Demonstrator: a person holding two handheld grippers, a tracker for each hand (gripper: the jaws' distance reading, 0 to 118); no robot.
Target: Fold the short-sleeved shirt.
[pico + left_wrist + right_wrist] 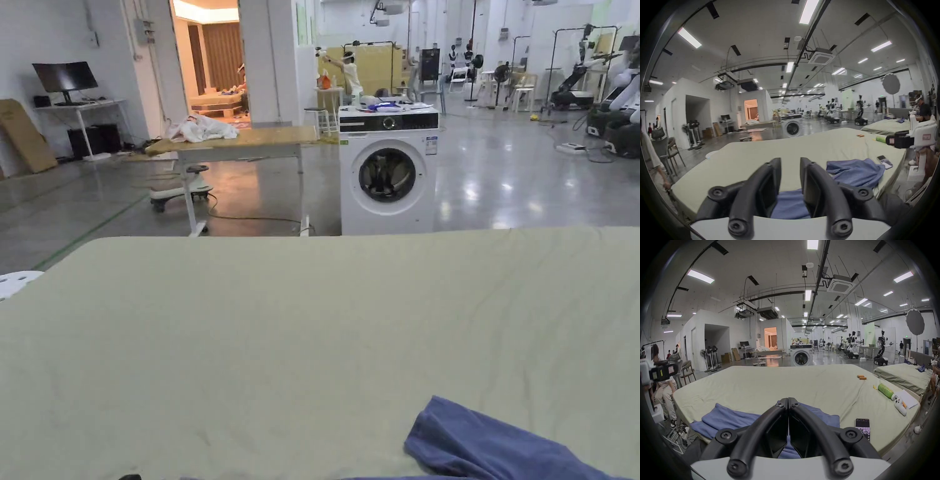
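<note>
A blue short-sleeved shirt (pixel 494 447) lies crumpled at the near edge of a bed with a pale green sheet (pixel 281 325). In the left gripper view my left gripper (pixel 790 160) is open, its jaws a short way apart above a part of the shirt (pixel 855 172), most of which spreads to its right. In the right gripper view my right gripper (pixel 788 400) is shut with its tips touching, over the shirt (pixel 730 417), and no cloth shows between its jaws. Each gripper shows at the side of the other's view: right (pixel 899 141), left (pixel 662 373).
A phone (pixel 862 426) lies right of the shirt. Farther right on the sheet are a green bottle (pixel 885 390), a white controller (pixel 899 405) and small orange cylinders (pixel 861 377). A washing machine (pixel 387 169) stands beyond the bed, and a second bed (pixel 903 378) to the right.
</note>
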